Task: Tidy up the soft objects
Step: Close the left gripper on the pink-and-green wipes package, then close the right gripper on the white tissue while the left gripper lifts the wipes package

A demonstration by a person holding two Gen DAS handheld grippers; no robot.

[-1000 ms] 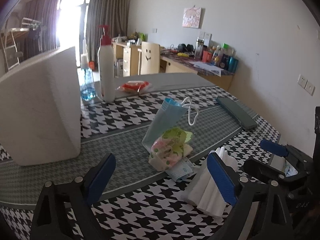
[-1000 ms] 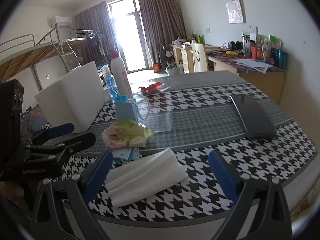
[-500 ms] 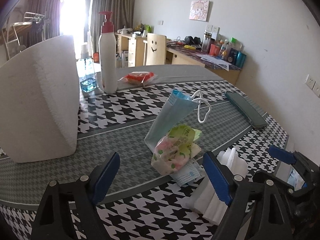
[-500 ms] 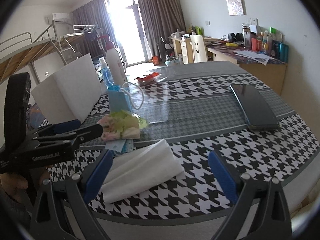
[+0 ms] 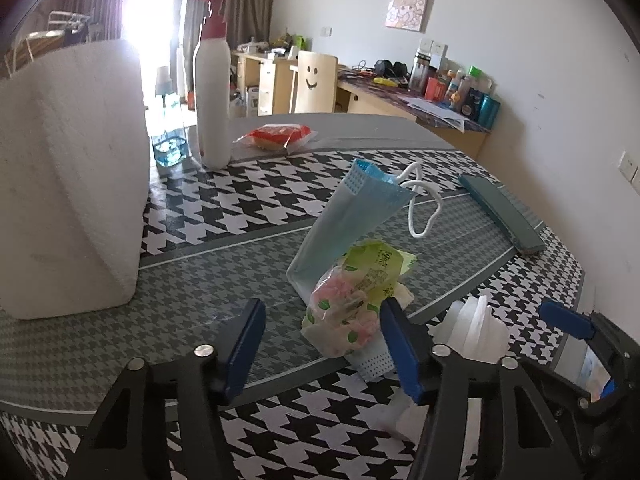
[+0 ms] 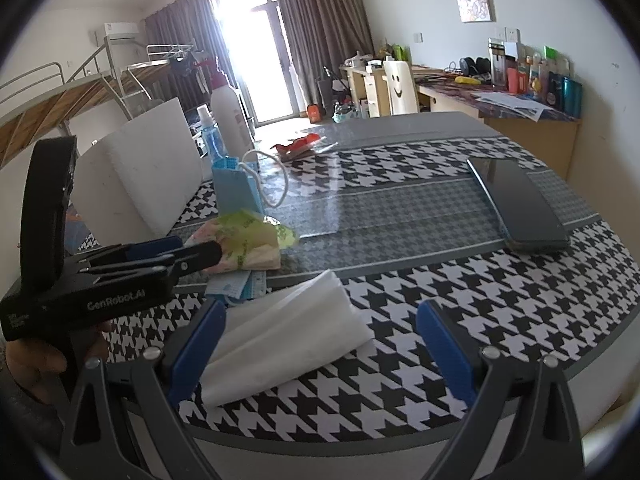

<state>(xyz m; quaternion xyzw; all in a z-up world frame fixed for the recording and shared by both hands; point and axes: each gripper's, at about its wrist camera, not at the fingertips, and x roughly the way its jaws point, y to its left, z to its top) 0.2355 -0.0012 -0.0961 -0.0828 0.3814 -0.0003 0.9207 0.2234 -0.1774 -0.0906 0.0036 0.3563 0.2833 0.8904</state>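
The worktop [image 6: 460,280], covered in black-and-white houndstooth cloth with grey bands under a clear sheet, carries everything. Largest on it is a white foam block [image 5: 68,176] standing upright at the left. Beside it stand a tall white pump bottle [image 5: 212,96] with a red pump and a small blue spray bottle [image 5: 168,136], with a red snack packet [image 5: 276,136] lying near them. A dark phone [image 6: 516,204] lies flat toward the right side, well apart from the rest.

A folded stack of white tissues [image 6: 280,336] lies near the front edge, between the blue pads of the right hand-held gripper [image 6: 316,344], whose jaws are spread wide and not touching it. Just behind the tissues, a light blue face mask [image 5: 352,216] leans upward with its white ear loop hanging free. Against its base rests a small floral tissue pack [image 5: 352,300] with green printing too small to read.

The left hand-held gripper [image 5: 324,348] has its jaws apart, the right pad just beside the floral pack; contact cannot be told. From the right wrist view its black body reads "GenRobot.AI".
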